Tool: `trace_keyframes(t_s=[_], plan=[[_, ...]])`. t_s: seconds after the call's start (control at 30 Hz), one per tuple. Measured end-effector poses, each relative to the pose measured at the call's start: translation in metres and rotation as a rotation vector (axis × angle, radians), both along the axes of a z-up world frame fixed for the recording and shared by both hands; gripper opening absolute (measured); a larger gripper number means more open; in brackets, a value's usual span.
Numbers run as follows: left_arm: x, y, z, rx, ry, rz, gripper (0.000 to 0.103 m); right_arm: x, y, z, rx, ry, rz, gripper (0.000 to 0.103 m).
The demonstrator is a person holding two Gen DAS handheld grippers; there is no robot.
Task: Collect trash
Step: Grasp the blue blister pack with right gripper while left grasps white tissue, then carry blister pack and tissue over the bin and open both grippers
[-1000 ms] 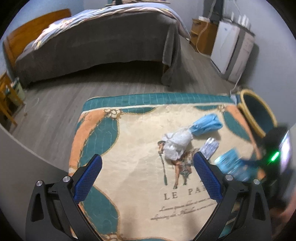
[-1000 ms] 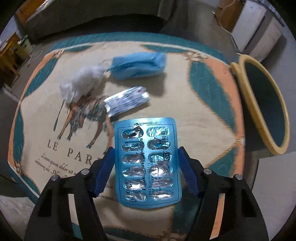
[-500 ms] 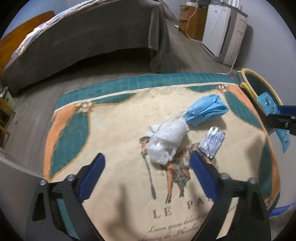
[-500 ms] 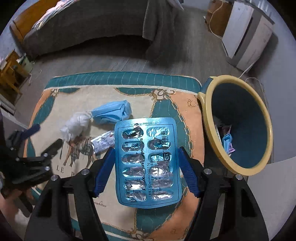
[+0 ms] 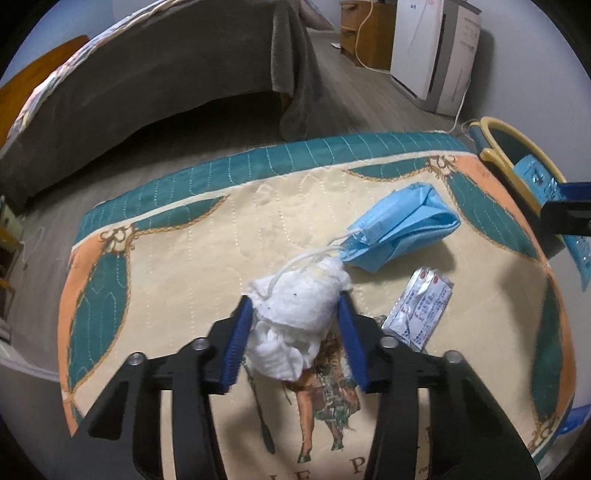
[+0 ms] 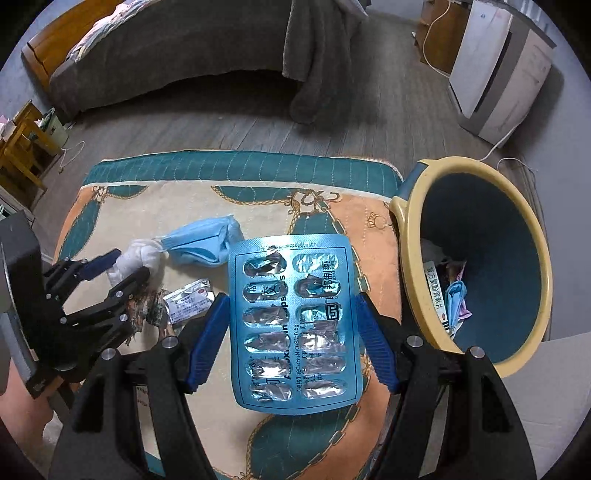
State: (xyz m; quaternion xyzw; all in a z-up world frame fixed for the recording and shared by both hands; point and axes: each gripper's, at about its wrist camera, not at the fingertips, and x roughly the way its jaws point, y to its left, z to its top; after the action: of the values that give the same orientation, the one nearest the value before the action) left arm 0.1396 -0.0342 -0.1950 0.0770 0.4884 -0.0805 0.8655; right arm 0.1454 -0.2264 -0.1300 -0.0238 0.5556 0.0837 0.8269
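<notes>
My left gripper [image 5: 294, 301] is shut on a crumpled white tissue [image 5: 299, 306] on the patterned mat [image 5: 177, 258]. A folded blue face mask [image 5: 402, 225] lies just beyond the tissue, its ear loop draped over it. A silver sachet [image 5: 421, 308] lies to the right. My right gripper [image 6: 291, 299] is shut on a blue blister pack [image 6: 293, 325] and holds it above the mat's right side, next to the yellow-rimmed bin [image 6: 417, 288]. The left gripper [image 6: 114, 266] and tissue [image 6: 138, 256] also show in the right wrist view.
The bin [image 5: 513, 162] stands off the mat's right edge and holds several scraps [image 6: 452, 295]. A bed with a grey cover [image 5: 166, 81] is behind the mat. A white appliance [image 5: 432, 48] and wooden cabinet [image 5: 365, 26] stand at the back right.
My left gripper moved forward and closed on the white tissue. My right gripper lifted the blister pack and carried it rightward beside the bin.
</notes>
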Motion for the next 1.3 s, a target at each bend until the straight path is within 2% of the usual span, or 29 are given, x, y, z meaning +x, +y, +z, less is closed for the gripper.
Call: trace_keyframes(t_s=[0.13,0.33,0.5,0.77,0.83,0.9,0.97,1.0,1.07,1.17,1.3], plan=[[-0.001,-0.003,-0.001,0.019,-0.002,-0.008,0.036,0.0,-0.002,0.0,0.008,-0.001,0.001,0.068],[-0.007,-0.005,0.009,0.014,-0.023,-0.018,0.035,0.0,-0.002,0.004,0.011,-0.01,-0.003,0.068],[-0.024,-0.005,0.035,-0.015,-0.079,-0.04,0.035,0.0,-0.001,0.012,0.023,-0.031,-0.007,0.068],[-0.039,-0.015,0.092,-0.14,-0.156,-0.081,0.034,0.002,-0.015,0.03,0.049,-0.077,-0.046,0.068],[-0.039,-0.019,0.1,-0.16,-0.141,-0.097,0.034,0.003,-0.022,0.034,0.057,-0.087,-0.064,0.068],[-0.041,-0.026,0.103,-0.136,-0.115,-0.115,0.034,0.004,-0.03,0.037,0.069,-0.092,-0.085,0.068],[-0.045,-0.028,0.103,-0.149,-0.048,-0.109,0.034,0.004,-0.037,0.038,0.082,-0.096,-0.1,0.068],[-0.049,-0.028,0.105,-0.148,-0.04,-0.106,0.034,0.005,-0.04,0.039,0.087,-0.096,-0.102,0.068],[-0.056,-0.03,0.11,-0.119,-0.03,-0.11,0.034,0.005,-0.045,0.039,0.082,-0.1,-0.105,0.068],[-0.063,-0.028,0.121,-0.092,-0.062,-0.105,0.034,0.005,-0.051,0.041,0.083,-0.106,-0.11,0.068],[-0.057,-0.017,0.141,-0.158,-0.095,-0.051,0.034,0.003,-0.058,0.047,0.097,-0.125,-0.112,0.068]])
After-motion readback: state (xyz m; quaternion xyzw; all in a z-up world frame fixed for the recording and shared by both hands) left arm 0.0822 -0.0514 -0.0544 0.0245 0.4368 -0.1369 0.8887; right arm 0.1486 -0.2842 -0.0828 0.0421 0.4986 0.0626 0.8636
